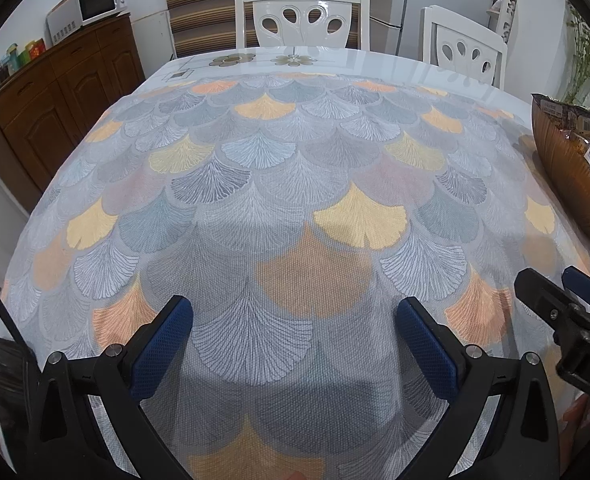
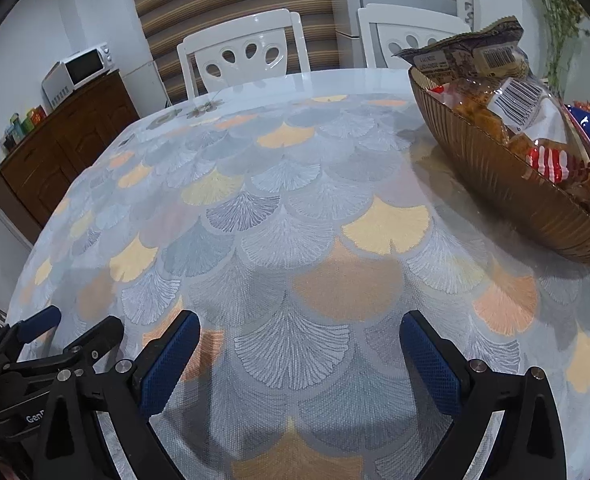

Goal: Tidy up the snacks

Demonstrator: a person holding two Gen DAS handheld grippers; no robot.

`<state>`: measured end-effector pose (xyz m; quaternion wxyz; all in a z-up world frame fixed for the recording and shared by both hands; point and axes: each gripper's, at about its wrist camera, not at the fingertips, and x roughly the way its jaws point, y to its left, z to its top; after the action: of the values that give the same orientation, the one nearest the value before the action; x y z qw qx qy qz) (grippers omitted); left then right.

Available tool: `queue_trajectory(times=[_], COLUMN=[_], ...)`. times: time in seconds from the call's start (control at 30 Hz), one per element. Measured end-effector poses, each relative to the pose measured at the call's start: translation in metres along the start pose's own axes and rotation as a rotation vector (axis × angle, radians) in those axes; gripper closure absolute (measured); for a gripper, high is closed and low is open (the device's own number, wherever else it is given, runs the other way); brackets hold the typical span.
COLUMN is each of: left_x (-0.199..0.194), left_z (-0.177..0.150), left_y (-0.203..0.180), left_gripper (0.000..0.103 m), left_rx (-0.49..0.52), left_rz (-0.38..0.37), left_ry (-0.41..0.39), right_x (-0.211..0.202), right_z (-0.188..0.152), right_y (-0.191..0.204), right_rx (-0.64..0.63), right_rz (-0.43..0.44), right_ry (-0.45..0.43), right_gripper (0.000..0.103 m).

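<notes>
A ribbed amber bowl (image 2: pixel 507 184) stands on the table at the right, holding several packaged snacks (image 2: pixel 515 100); a brown-grey packet (image 2: pixel 471 50) tops the pile. In the left wrist view only the bowl's edge (image 1: pixel 567 168) shows at the far right. My left gripper (image 1: pixel 295 312) hangs open over the patterned tablecloth (image 1: pixel 279 168), nothing between its blue pads. My right gripper (image 2: pixel 301 328) is open wide too, empty, left of and nearer than the bowl. Each gripper appears at the other view's edge: the right one (image 1: pixel 555 280), the left one (image 2: pixel 83 324).
Two white chairs (image 1: pixel 301 16) (image 1: pixel 465 46) stand at the table's far side. A brown sideboard (image 1: pixel 59 92) with a white microwave (image 1: pixel 91 6) and jars is at the left wall. A green plant (image 1: pixel 587 60) rises behind the bowl.
</notes>
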<state>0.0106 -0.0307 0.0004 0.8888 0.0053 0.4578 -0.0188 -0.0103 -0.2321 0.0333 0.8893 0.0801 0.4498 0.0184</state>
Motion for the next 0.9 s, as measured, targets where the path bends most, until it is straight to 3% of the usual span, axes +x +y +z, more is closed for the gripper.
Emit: queue_trajectory(times=[0.9], left_x=[0.0003], left_z=[0.0009], left_y=[0.0031], left_gripper=[0.000], left_rx=[0.001], left_rz=[0.007], left_ry=[0.001], right_x=[-0.0044], right_z=[-0.0003], right_y=[-0.0064], right_rx=[0.021], right_rz=[0.030], right_ry=[-0.009], right_gripper=[0.002])
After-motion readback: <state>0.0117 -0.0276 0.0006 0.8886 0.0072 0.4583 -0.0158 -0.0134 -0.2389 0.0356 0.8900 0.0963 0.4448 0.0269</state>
